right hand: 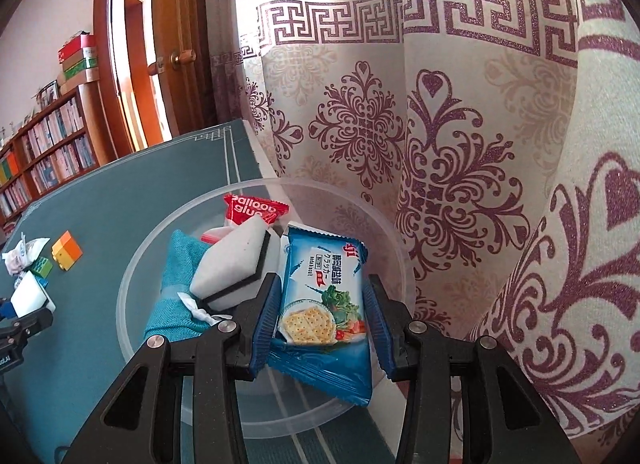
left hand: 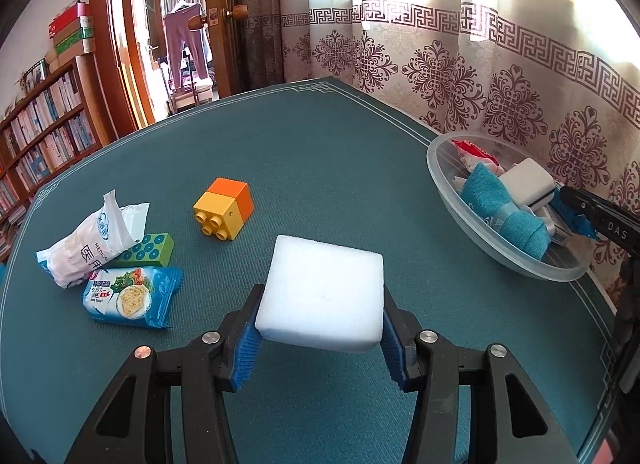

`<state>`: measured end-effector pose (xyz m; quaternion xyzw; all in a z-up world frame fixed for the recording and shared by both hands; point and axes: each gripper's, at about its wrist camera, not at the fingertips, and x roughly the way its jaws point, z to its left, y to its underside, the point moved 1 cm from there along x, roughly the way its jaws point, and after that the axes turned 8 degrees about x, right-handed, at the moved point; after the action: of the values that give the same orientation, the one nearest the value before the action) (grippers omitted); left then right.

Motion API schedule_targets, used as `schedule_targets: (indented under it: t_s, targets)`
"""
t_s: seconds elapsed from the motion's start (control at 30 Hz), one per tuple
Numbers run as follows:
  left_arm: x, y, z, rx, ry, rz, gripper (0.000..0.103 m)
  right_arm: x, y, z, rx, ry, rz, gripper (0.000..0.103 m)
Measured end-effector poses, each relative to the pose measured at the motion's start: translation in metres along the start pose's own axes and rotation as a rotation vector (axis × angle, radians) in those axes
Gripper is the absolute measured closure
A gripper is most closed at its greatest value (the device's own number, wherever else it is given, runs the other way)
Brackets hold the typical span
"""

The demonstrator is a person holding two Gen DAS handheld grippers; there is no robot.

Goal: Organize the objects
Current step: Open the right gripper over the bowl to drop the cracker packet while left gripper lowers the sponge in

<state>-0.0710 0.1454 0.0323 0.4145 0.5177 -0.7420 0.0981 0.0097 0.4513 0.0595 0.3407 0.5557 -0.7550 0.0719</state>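
Observation:
My left gripper (left hand: 320,326) is shut on a white sponge block (left hand: 322,292) and holds it above the teal table (left hand: 320,152). My right gripper (right hand: 322,304) holds a blue cracker packet (right hand: 320,304) between its pads over the clear plastic bowl (right hand: 132,276); whether the pads press it I cannot tell. The bowl (left hand: 452,200) holds a teal cloth (right hand: 176,276), a white-and-black sponge (right hand: 232,264) and a red packet (right hand: 254,208). On the table lie an orange-yellow toy brick (left hand: 225,207), a second cracker packet (left hand: 130,296), a green brick (left hand: 150,250) and a white medical packet (left hand: 86,244).
A patterned curtain (right hand: 440,144) hangs right behind the bowl and along the table's right edge. A bookshelf (left hand: 44,136) and an open wooden door (left hand: 116,44) stand beyond the table's far left. The right gripper's body (left hand: 600,216) reaches over the bowl.

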Motion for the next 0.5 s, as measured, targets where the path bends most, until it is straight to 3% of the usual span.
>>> schedule_targets:
  t_s: [0.17,0.5]
  targets:
    - [0.002,-0.003,-0.008,0.011,0.008,-0.001,0.048,-0.003,0.001,0.002,0.000,-0.010,-0.008,0.059]
    - [0.006,-0.024,-0.041,0.080,0.064,-0.030,0.048,-0.027,-0.001,0.011,-0.043,-0.023,-0.103,0.058]
